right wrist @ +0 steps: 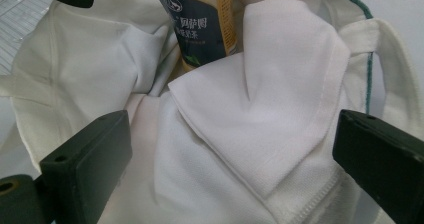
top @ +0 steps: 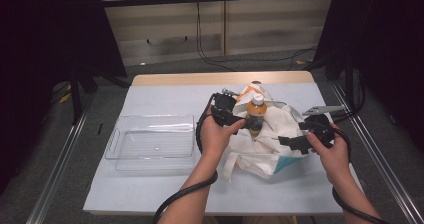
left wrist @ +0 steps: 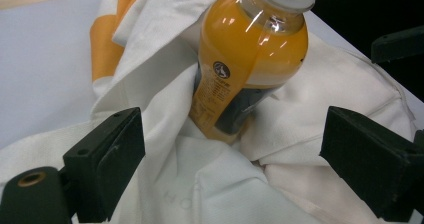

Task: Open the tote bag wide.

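My left hand-held gripper gapes wide, empty, at the bottle in the bag; next I'd close on it

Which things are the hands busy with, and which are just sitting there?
Busy with: orange drink bottle, white cloth bag, left gripper, right gripper.

Just sitting: clear plastic tray, floor cables.

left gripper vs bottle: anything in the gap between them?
Yes. In the left gripper view, folds of the white bag lie between the open left gripper and the bottle, which stands in the bag.
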### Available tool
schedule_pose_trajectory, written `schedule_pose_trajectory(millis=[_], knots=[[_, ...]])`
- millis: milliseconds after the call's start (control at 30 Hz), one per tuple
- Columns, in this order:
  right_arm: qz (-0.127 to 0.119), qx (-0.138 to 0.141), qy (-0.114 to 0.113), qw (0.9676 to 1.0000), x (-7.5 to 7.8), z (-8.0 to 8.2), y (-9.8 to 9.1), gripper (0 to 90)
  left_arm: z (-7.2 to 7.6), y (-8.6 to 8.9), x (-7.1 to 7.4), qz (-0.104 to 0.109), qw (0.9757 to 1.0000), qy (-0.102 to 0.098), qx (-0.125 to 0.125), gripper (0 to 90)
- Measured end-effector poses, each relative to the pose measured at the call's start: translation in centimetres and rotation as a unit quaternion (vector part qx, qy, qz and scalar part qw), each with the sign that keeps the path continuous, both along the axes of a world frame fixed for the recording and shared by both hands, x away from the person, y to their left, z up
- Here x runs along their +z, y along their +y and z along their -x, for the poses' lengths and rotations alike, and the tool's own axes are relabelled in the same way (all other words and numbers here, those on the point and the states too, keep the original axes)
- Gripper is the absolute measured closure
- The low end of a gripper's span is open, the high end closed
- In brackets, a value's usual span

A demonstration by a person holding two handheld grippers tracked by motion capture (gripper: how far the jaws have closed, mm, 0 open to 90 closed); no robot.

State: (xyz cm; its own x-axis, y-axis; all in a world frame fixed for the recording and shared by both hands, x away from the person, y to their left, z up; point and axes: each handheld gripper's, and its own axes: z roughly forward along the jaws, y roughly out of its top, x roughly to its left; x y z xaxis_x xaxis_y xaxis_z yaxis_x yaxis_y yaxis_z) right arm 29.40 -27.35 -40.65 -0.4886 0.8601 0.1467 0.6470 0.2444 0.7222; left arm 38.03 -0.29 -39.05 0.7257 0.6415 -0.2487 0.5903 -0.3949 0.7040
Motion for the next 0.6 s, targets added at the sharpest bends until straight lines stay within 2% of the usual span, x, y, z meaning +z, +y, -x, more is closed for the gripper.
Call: schedule_pose_trajectory(millis=[100,333,367,433,467,567,600], knots=[[-0.007,0.004,0.004,1.0,-0.2,-0.1,0.0,1.9,0.0,-0.1,0.0,0.004,1.0,0.001,0.004,10.1],[-0.002,0.01,0.007,0.9999,-0.5,0.0,-0.2,1.9,-0.1,-0.7,0.2,0.008,0.9999,-0.006,0.009,10.0],[-0.003,0.009,0.008,0.9999,-0.5,0.0,-0.2,1.9,-0.2,-0.8,0.2,0.007,0.9999,-0.007,0.003,10.0],[-0.005,0.01,0.009,0.9999,-0.4,0.1,-0.3,1.9,-0.2,-0.8,0.3,0.005,0.9999,-0.011,0.003,10.1],[-0.008,0.01,0.009,0.9999,-0.3,0.1,-0.3,1.9,-0.3,-1.0,0.3,0.013,0.9998,-0.011,0.006,10.1],[-0.02,0.014,0.009,0.9997,-0.4,0.0,-0.4,1.8,-0.4,-1.1,0.4,0.006,0.9999,-0.01,0.002,10.9],[-0.018,0.016,0.014,0.9996,-0.5,0.1,-0.4,1.7,-0.4,-1.3,0.4,0.015,0.9998,-0.009,0.007,11.6]])
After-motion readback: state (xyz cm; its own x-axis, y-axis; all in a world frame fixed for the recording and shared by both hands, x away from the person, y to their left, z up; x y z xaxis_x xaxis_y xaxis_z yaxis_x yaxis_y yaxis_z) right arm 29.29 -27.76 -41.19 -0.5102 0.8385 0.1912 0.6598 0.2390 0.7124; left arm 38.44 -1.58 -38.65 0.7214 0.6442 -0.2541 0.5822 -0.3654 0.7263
